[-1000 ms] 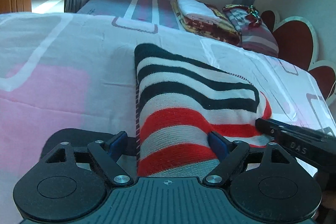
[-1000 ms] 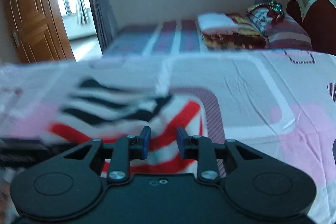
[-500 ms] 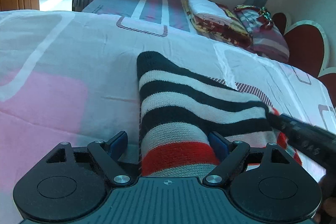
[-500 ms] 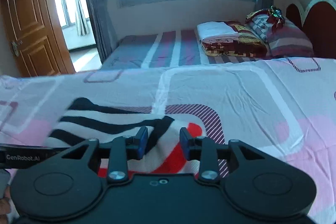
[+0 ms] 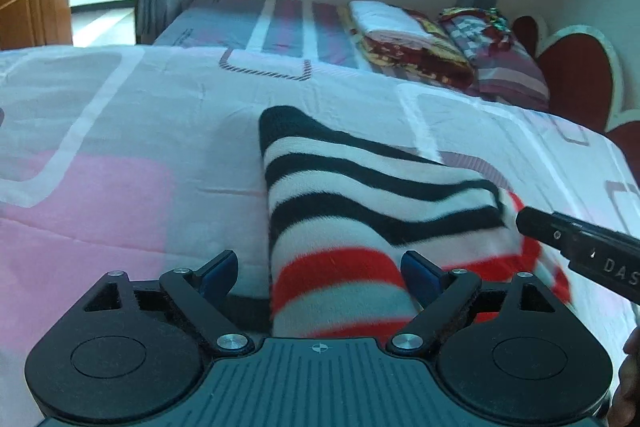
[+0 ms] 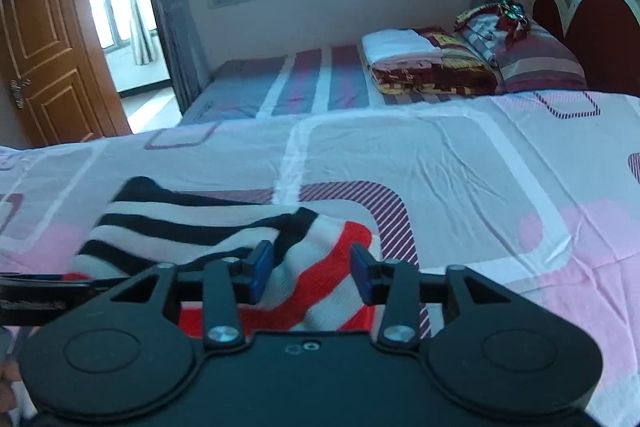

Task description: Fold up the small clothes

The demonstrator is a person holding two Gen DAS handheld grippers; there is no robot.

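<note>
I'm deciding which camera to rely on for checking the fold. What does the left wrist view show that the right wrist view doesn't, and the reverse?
Only the left wrist view shows the left edge of the folded black, white and red striped knit garment whole, with the left hand-held gripper open astride it, and the pink bedsheet patch beside it. Only the right wrist view shows the brown wooden door whole and the right hand-held gripper, its jaws just opening over the garment's red-striped corner. Both show the garment, the patterned white bedsheet and the folded bedding pile.
</note>
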